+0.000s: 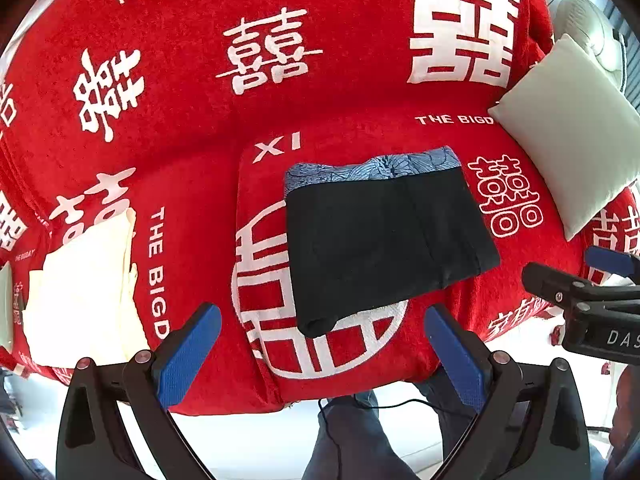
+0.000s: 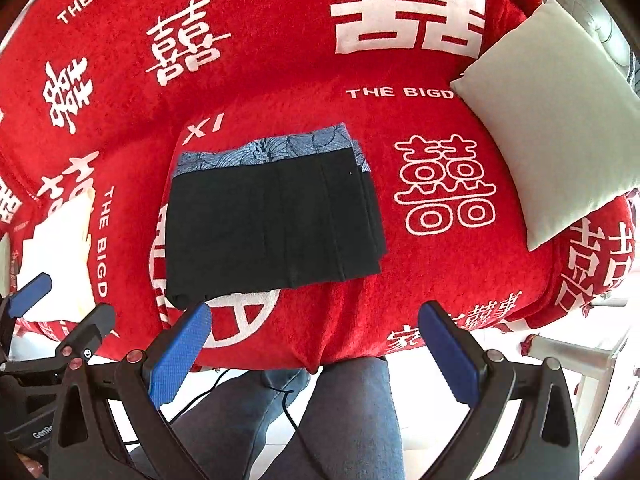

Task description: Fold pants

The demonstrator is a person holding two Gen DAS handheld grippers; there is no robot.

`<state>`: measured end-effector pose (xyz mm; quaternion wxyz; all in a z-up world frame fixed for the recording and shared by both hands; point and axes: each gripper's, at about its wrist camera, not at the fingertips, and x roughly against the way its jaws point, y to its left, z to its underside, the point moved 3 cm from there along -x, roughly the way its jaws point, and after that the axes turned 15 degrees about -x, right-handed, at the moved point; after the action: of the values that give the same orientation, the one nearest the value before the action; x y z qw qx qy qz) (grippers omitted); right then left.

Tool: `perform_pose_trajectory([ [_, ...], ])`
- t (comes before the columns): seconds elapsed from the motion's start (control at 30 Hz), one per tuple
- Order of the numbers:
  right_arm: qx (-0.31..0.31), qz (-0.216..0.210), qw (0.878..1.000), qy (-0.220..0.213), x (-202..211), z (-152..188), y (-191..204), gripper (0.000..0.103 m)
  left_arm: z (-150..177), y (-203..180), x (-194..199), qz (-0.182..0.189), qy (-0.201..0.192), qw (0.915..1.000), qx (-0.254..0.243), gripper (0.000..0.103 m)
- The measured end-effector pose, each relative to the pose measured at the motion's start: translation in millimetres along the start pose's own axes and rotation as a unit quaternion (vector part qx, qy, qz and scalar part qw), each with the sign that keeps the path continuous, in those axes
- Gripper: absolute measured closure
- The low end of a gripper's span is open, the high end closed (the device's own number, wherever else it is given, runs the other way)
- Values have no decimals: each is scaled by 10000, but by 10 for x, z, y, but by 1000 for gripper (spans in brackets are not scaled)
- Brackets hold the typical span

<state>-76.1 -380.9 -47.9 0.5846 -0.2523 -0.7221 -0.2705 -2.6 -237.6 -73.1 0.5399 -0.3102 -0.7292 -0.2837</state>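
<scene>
Black shorts [image 1: 384, 240] with a blue patterned waistband lie folded flat on the red blanket [image 1: 192, 128]; they also show in the right wrist view [image 2: 272, 224]. My left gripper [image 1: 320, 320] is open and empty, held above the blanket's front edge just short of the shorts' near hem. My right gripper [image 2: 316, 316] is open and empty, hovering near the front edge, its left finger [image 2: 180, 352] close to the shorts' near left corner. Each gripper shows in the other's view at the side: the right gripper [image 1: 580, 276], the left gripper [image 2: 60, 300].
A white cushion [image 1: 572, 132] lies at the right on the blanket, also in the right wrist view [image 2: 560, 120]. A folded cream cloth [image 1: 84, 292] lies at the left. The person's jeans-clad legs [image 2: 320, 420] and a black cable are below the sofa's front edge.
</scene>
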Motion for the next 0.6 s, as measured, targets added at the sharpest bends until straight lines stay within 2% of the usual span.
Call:
perform_pose_trajectory([
  [0.37,-129,-7,9999,-87,42,-56,-64,0,-64,-101,42,100,-53,9998,-185,1],
  [0.6,-117,-10,9999,-62,33,-56,-53,0,-43,-95,-3,188,50,9997,-125,1],
])
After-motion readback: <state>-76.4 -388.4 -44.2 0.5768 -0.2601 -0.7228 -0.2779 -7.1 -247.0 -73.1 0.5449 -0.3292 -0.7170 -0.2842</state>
